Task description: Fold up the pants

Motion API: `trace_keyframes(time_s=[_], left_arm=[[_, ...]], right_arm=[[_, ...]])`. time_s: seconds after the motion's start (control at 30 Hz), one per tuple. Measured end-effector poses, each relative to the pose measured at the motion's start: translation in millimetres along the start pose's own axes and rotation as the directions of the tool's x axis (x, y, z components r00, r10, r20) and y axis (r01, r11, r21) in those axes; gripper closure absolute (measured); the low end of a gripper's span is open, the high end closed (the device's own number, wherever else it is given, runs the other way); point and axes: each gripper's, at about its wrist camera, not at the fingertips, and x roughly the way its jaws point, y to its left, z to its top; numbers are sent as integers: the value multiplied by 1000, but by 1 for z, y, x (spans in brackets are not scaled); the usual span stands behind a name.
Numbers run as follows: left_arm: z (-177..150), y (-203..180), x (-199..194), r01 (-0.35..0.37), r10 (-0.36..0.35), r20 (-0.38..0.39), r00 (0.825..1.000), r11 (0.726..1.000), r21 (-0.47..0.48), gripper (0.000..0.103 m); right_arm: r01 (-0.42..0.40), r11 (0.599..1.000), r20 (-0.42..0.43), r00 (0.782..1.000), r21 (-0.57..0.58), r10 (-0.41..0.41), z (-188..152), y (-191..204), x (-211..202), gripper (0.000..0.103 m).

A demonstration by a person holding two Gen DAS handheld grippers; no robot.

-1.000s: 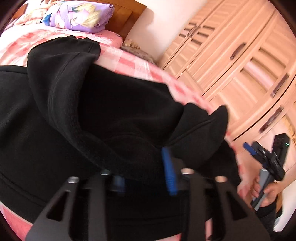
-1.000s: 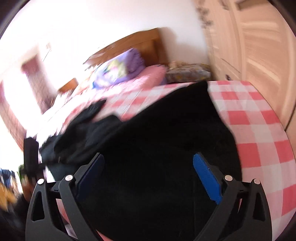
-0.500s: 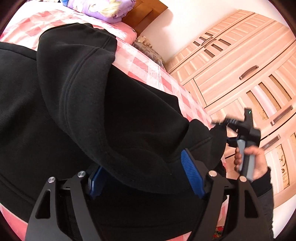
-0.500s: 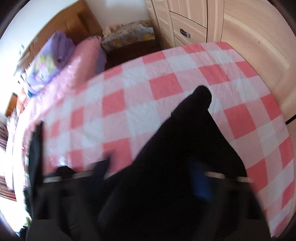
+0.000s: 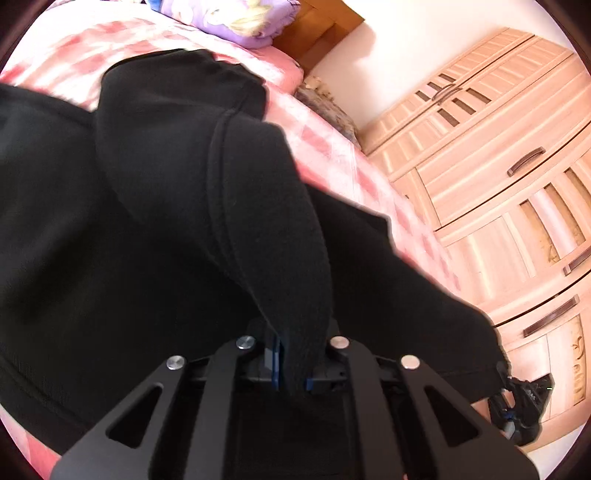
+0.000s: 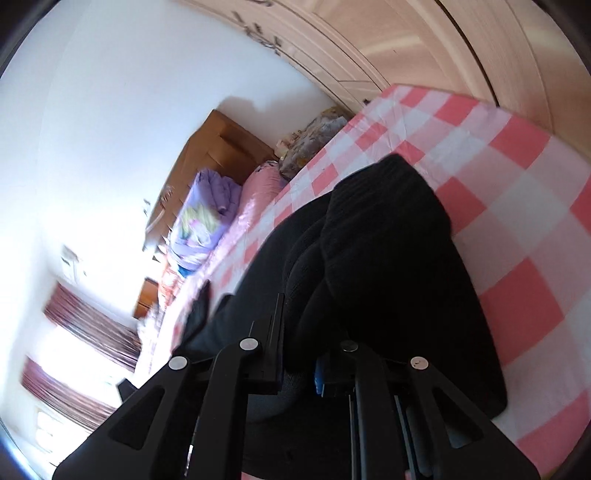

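The black fleece pants (image 5: 110, 240) lie spread over the pink checked bed (image 5: 332, 147). My left gripper (image 5: 291, 369) is shut on a raised fold of the pants, the cloth pinched between its blue pads. My right gripper (image 6: 299, 369) is shut on another bunched part of the pants (image 6: 388, 258) near the bed's edge, and the view is rolled sideways. The right gripper also shows at the lower right of the left wrist view (image 5: 517, 410), partly hidden by cloth.
A purple pillow (image 5: 236, 14) and wooden headboard (image 5: 321, 29) are at the bed's far end. A light wooden wardrobe (image 5: 498, 155) runs along the bed's right side. Curtains (image 6: 85, 332) and a bright window show in the right wrist view.
Both grippers have closed on the pants. The left was open around a fold and now pinches it. The right has swung in, rolled sideways and gripped the cloth.
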Motion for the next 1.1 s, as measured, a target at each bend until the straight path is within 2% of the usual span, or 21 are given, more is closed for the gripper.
trace_keyframes(time_s=[0.07, 0.13, 0.2, 0.23, 0.33, 0.4, 0.43, 0.5, 0.57, 0.6, 0.67, 0.7, 0.77, 0.9, 1.03, 1.1], left_arm=[[33, -18, -8, 47, -47, 28, 999, 999, 3, 95], [77, -41, -16, 137, -137, 66, 988, 991, 5, 95], [119, -68, -27, 227, -229, 111, 967, 973, 34, 95], [136, -83, -37, 262, -268, 135, 954, 963, 62, 95], [148, -111, -63, 273, -303, 168, 938, 946, 176, 95], [138, -114, -76, 234, -283, 181, 942, 940, 249, 95], [130, -110, -80, 208, -264, 190, 946, 940, 270, 95], [96, -92, -90, 160, -232, 202, 951, 934, 320, 95], [60, -68, -89, 74, -154, 195, 969, 928, 364, 94], [36, -46, -84, 27, -94, 166, 982, 931, 364, 94], [6, -10, -69, -6, -25, 88, 996, 940, 342, 94], [-13, 14, -55, -11, 2, 32, 999, 955, 295, 94], [-32, 40, -39, -26, 29, -10, 1000, 973, 231, 94], [-37, 55, -43, 26, -29, 18, 999, 988, 151, 94], [-38, 33, -74, 76, -93, 85, 992, 980, 186, 94], [-48, 34, -76, 73, -89, 81, 993, 980, 184, 94]], right_arm=[[-74, 993, 0, 997, 93, 74, 23, 4, 13, 90], [-110, 985, 28, 994, 131, 107, 44, 10, 22, 90], [-147, 973, 67, 988, 179, 137, 60, 11, 26, 90], [-196, 955, 93, 979, 224, 180, 66, 8, 25, 90], [-270, 935, 130, 961, 230, 245, 68, 6, 15, 90], [-292, 938, 109, 955, 190, 275, 60, 6, 9, 90], [-302, 940, 70, 953, 160, 294, 50, 5, 5, 90], [-290, 951, 19, 957, 111, 289, 39, 2, 1, 90], [-199, 980, -66, 978, 27, 200, 13, -6, -4, 90], [-117, 993, -124, 986, -25, 113, -4, -13, -3, 90], [-47, 996, -191, 981, -75, 32, -27, -25, 1, 90], [-22, 997, -228, 974, -72, 5, -38, -34, 5, 90], [2, 998, -223, 975, -69, -18, -46, -44, 5, 90], [-5, 997, -214, 977, -81, -13, -43, -37, 1, 91], [-68, 992, -185, 982, -105, 47, -45, -26, -18, 91], [-37, 993, -187, 982, -112, 15, -47, -34, -24, 91]])
